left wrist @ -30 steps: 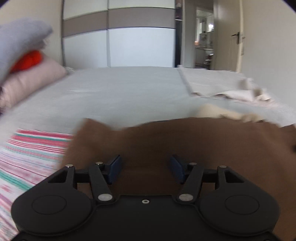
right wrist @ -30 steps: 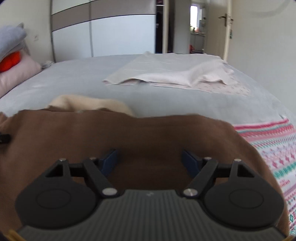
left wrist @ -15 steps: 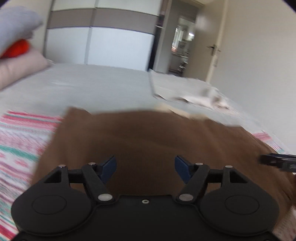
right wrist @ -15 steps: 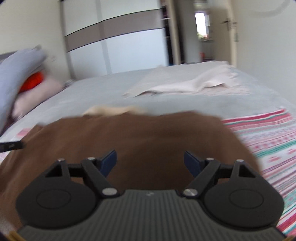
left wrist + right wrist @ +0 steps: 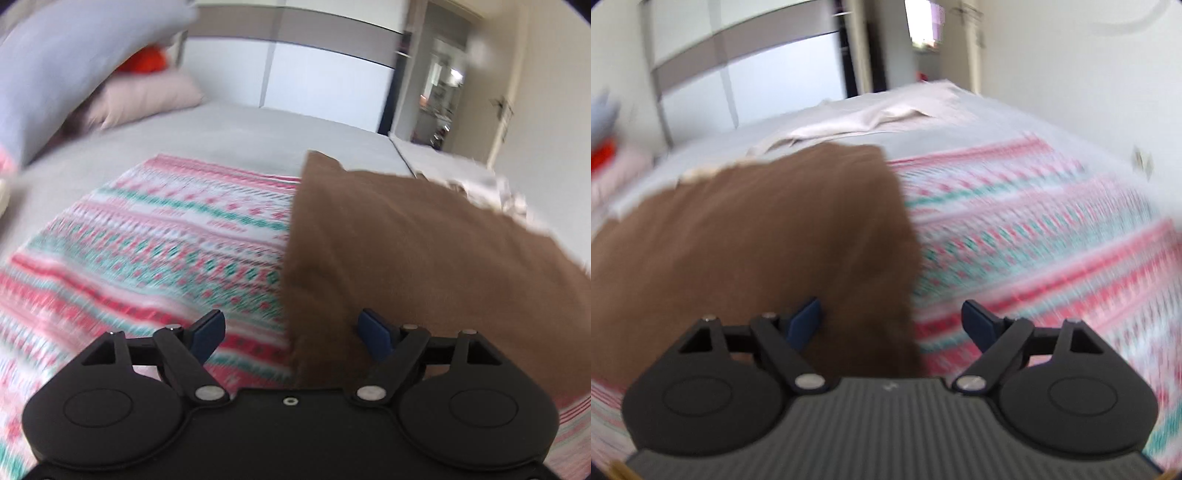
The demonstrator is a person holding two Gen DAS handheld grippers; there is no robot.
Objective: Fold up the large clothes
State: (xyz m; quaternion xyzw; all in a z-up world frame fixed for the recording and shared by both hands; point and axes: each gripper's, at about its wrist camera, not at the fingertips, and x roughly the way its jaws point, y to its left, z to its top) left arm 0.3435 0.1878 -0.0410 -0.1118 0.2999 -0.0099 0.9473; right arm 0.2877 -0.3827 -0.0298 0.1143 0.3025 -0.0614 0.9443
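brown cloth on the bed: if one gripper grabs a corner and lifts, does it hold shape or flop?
Likely flops: the brown cloth lies flat, following the patterned blanket with soft, slightly wavy edges. Probably light for its area, since it looks thin. It may drag rather than slide cleanly, fabric on fabric, so two-corner lifts seem safer.

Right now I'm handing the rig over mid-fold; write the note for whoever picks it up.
Left tool: open, jaws just widened, nothing gripped; brown garment's left edge lies under its gap.
Right tool: open, jaws just widened, holding nothing; garment's right edge under its gap.
Garment lies flat on the patterned blanket on the bed.
Done: garment released.
Left: probably further folds; check the layers, they are blurred.
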